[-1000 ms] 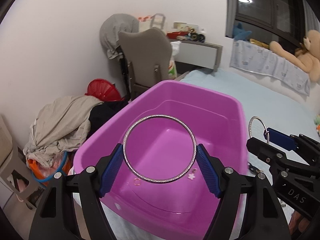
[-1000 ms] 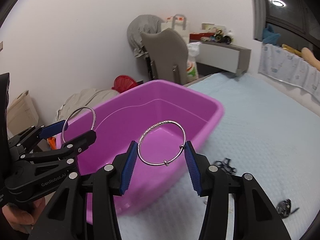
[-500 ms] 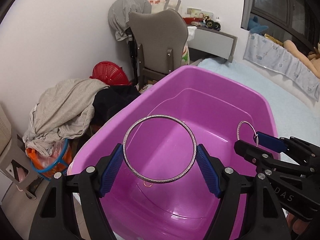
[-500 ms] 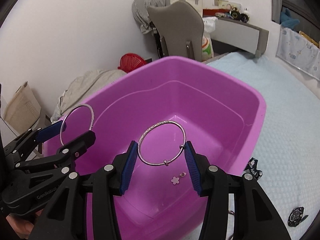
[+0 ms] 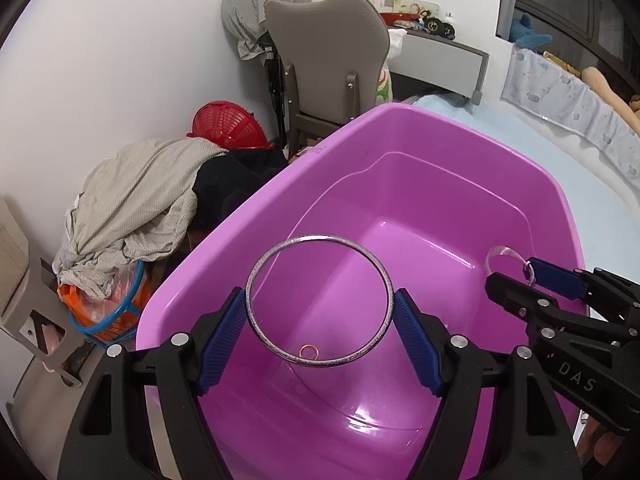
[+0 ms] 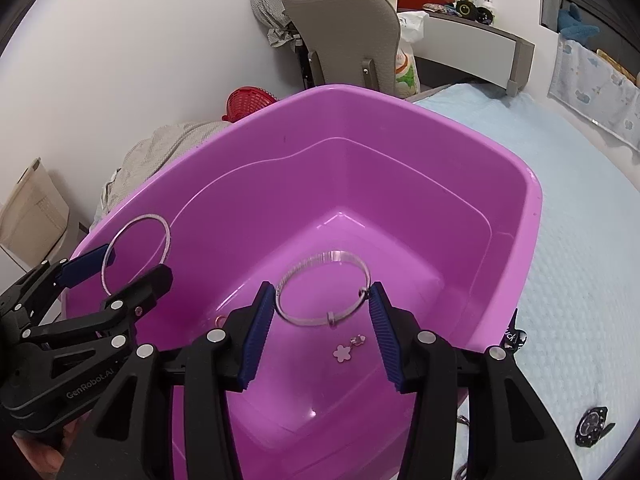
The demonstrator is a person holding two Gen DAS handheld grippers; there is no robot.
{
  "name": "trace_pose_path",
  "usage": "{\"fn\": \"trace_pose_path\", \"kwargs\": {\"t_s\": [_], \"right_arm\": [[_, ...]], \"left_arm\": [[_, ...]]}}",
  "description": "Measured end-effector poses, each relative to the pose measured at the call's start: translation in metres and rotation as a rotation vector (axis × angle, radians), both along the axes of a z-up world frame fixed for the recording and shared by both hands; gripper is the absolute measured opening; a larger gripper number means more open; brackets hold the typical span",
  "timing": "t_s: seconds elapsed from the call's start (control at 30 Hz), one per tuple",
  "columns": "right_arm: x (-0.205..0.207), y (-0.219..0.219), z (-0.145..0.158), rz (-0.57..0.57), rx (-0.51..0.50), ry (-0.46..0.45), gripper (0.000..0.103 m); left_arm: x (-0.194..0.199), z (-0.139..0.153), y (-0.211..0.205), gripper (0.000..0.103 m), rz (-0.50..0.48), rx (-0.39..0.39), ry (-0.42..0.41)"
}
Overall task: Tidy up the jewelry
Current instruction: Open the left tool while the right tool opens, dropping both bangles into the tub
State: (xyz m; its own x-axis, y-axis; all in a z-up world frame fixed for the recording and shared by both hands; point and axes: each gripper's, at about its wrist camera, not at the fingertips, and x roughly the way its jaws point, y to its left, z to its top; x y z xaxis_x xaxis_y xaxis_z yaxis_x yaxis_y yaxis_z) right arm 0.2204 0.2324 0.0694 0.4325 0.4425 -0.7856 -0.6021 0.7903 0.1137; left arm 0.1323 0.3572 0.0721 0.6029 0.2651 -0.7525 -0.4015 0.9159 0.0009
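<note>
A pale blue bed cover (image 6: 580, 240) is stretching across the right side of the room, and a large purple plastic tub (image 5: 420, 128) is sitting on its edge, filling the middle of both views. Beyond the tub, a grey chair (image 5: 326, 44) is standing against the white wall, with a heap of beige cloth (image 5: 136, 208) and a red basket (image 5: 228, 124) lying on the floor beside it.

Both grippers are hovering over the open tub. The left gripper (image 5: 319, 312) is pinching a large silver bangle (image 5: 319, 240) between its blue pads, the ring standing upright above the tub's floor. The right gripper (image 6: 322, 304) is pinching a thinner silver bracelet (image 6: 320, 258) with a small clasp, also held upright above the tub.

On the tub's floor, a small copper-coloured ring (image 5: 309, 351) is lying below the bangle, and a pale flower-shaped charm (image 6: 343, 353) is lying just beneath the bracelet. Outside the tub, on the bed cover at lower right, a small dark watch-like piece (image 6: 592, 426) is resting.
</note>
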Motion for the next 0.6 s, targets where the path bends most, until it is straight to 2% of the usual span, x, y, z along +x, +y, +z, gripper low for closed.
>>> {"fn": "trace_pose_path", "kwargs": {"t_s": [0.03,0.07,0.13,0.6], "right_arm": [[0.0,0.0,0.001,0.0,0.001,-0.001,0.051],[-0.001,-0.001,0.002,-0.004,0.002,-0.004,0.058],[-0.002,-0.003,0.006,-0.013,0.012,-0.018,0.06],[-0.006,-0.007,0.013,-0.015,0.014,-0.033,0.06]], "left_arm": [[-0.001,0.0,0.0,0.082,0.006,0.002,-0.001],[-0.002,0.001,0.001,0.086,0.01,0.004,-0.003],[-0.003,0.002,0.002,0.089,0.024,0.012,-0.004],[-0.005,0.004,0.003,0.089,0.029,0.004,0.0]]}}
